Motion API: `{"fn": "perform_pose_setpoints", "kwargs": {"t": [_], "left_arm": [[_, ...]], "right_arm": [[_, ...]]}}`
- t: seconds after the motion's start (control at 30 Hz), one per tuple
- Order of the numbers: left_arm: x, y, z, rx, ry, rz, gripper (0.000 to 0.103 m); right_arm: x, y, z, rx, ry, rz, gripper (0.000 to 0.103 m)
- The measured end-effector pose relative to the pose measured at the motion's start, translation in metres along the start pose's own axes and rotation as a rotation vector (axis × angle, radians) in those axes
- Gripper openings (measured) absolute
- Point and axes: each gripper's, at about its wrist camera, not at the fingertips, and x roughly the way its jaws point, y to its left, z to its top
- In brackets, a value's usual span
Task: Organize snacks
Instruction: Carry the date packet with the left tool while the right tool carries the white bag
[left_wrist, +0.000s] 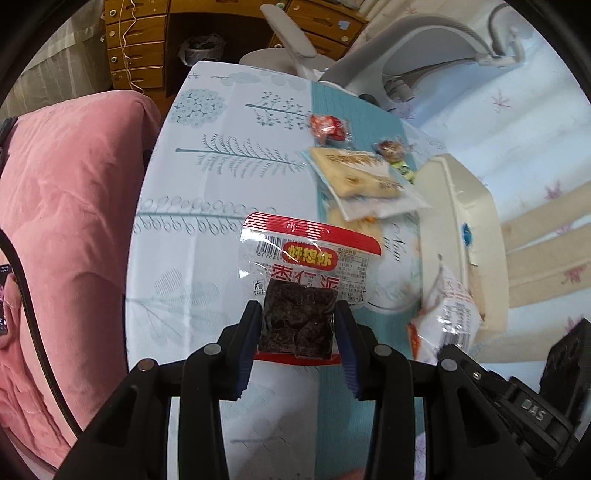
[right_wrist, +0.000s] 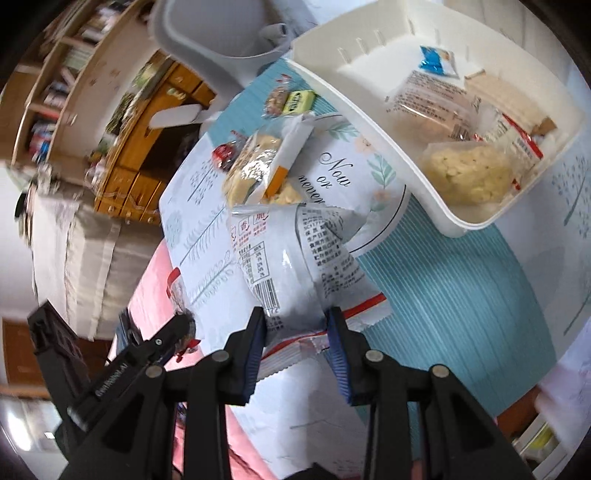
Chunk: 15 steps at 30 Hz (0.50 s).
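Note:
My left gripper (left_wrist: 298, 325) is shut on a clear snack pack with a red top and dark dried fruit (left_wrist: 306, 273), held above the table. My right gripper (right_wrist: 297, 325) is shut on a white-and-grey printed snack bag (right_wrist: 295, 251), lifted over the table; that bag also shows in the left wrist view (left_wrist: 448, 314). A white plastic basket (right_wrist: 369, 110) stands beyond it and holds several wrapped snacks (right_wrist: 465, 173). The basket also shows in the left wrist view (left_wrist: 476, 206). Loose snacks lie on the table: cracker packs (left_wrist: 365, 173), a red candy pack (left_wrist: 328, 127), and small candies (left_wrist: 391, 149).
The table has a white and teal patterned cloth (left_wrist: 221, 184). A pink cushion (left_wrist: 66, 221) lies to its left. A white chair (left_wrist: 406, 48) stands at the far side, with wooden drawers (left_wrist: 136, 48) behind.

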Motion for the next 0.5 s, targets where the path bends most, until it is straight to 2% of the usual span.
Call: {"fn": "perform_pose_setpoints", "kwargs": {"t": [0.33, 0.5], "left_arm": [[-0.026, -0.036, -0.038, 0.012, -0.037, -0.139, 0.038], [-0.034, -0.06, -0.045, 0.007, -0.078, -0.181, 0.038]], "right_arm": [[-0.038, -0.018, -0.001, -0.149, -0.078, -0.004, 0.033], [-0.061, -0.033, 0.008, -0.228, -0.125, -0.006, 0.033]]}}
